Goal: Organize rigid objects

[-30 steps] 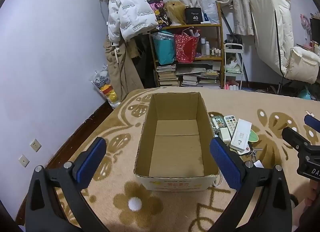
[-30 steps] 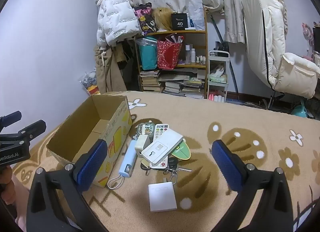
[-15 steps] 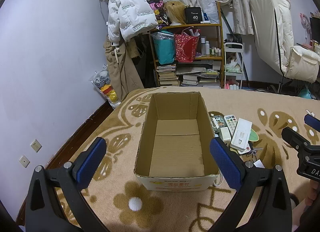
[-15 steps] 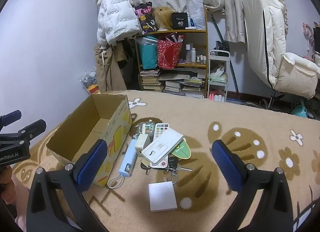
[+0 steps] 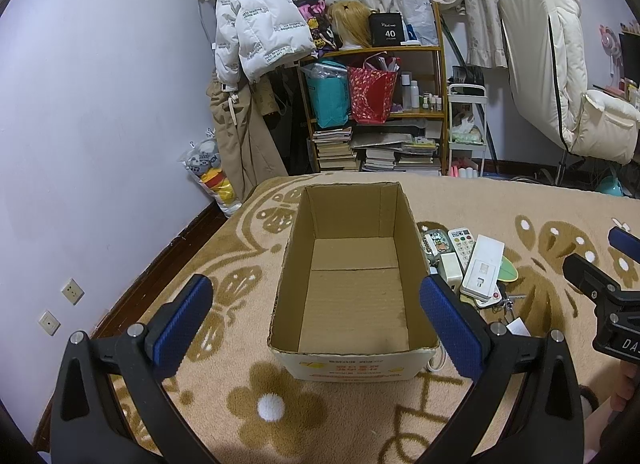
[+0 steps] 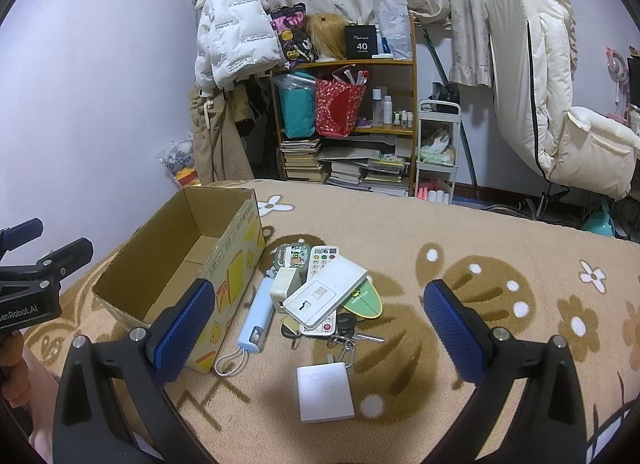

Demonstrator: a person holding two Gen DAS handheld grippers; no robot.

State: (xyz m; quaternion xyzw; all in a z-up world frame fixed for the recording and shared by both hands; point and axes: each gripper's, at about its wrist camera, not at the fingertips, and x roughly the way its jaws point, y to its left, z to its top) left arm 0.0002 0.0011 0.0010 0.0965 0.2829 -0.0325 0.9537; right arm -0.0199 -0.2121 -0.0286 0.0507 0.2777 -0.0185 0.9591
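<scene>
An open, empty cardboard box [image 5: 352,296] [image 6: 192,264] stands on the patterned bed cover. Right of it lies a pile of rigid items: a white flat device [image 6: 326,294] [image 5: 482,266], a white remote [image 6: 322,262], a light-blue power bank [image 6: 256,316], a small white adapter [image 6: 286,284], a cartoon case [image 6: 292,256], a green oval tag [image 6: 366,302] and keys [image 6: 348,334]. A white 120W charger [image 6: 325,392] lies nearest. My left gripper [image 5: 316,324] hangs open before the box. My right gripper [image 6: 318,330] is open above the pile, holding nothing.
A bookshelf [image 5: 372,111] with bags and stacked books stands beyond the bed, beside hung coats [image 5: 248,47] and a small white cart [image 6: 436,151]. A cream recliner [image 6: 560,103] is at the right. The purple wall [image 5: 100,103] runs along the left edge.
</scene>
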